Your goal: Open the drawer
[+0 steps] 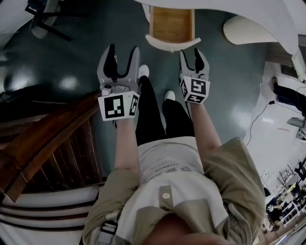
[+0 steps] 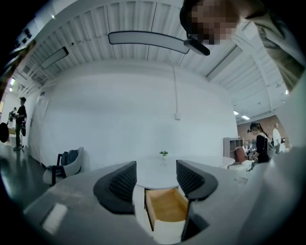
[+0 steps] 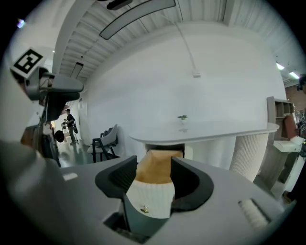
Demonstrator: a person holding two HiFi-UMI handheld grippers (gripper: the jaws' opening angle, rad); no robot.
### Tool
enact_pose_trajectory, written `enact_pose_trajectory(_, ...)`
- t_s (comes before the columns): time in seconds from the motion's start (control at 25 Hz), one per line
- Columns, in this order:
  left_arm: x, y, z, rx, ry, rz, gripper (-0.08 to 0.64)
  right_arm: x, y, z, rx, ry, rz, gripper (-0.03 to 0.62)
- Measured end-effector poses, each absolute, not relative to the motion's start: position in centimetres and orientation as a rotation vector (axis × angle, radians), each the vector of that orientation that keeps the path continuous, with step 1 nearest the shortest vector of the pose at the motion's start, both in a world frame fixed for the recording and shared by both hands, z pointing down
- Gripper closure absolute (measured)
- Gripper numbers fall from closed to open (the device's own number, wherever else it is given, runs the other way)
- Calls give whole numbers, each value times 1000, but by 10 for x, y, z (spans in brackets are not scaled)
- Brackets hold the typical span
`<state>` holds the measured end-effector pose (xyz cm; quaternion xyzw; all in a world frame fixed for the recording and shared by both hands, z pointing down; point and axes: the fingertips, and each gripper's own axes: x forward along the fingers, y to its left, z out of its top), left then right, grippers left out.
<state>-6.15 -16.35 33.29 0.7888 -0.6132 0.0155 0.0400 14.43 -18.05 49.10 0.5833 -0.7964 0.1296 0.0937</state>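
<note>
Left tool [image 1: 124, 51]: jaws wide apart, nothing held, left of the drawer | drawer [image 1: 172, 24]: standing open under the white bench [image 1: 282, 19], wooden inside showing | right tool [image 1: 191, 53]: jaws apart, empty, just short of the drawer front

- Your left tool [image 2: 155, 167] hides both side edges of the drawer [image 2: 166, 206] behind its jaws in the left gripper view.
- Your right tool [image 3: 153, 162] covers the drawer's side walls in the right gripper view, and the knob [image 3: 144, 208] is too small to tell its shape.
- In the head view the bench [image 1: 224, 5] is cut by the top edge and hides the drawer's back end.
- The plant [image 2: 164, 153] on the bench is too small to make out.
</note>
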Motion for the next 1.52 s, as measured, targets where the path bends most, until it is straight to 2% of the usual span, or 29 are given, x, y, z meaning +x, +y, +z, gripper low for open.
enact_pose_trajectory(0.48, -47, -181, 234, 2568, -1794, 41, 291, 172, -183, 303, 1857, -2423, 157, 385)
enact_pose_trajectory(0.68, -43, -185, 218, 2591, -1747, 20, 302, 187, -186, 264, 1939, -2399, 122, 394)
enact_pose_trajectory(1.0, -47, -200, 185, 2639, -1743, -37, 333, 200, -186, 221, 2006, -2360, 52, 463)
enact_pose_trajectory(1.2, -45, -199, 175, 2665, -1742, -60, 417, 198, -189, 202, 2002, -2375, 15, 506)
enact_pose_trajectory(1.4, -46, -200, 173, 2654, -1766, -71, 550, 195, -196, 186, 2003, -2366, -32, 580)
enact_pose_trajectory(1.52, -48, -207, 168, 2654, -1777, -81, 555, 194, -202, 176, 2002, -2378, -31, 588)
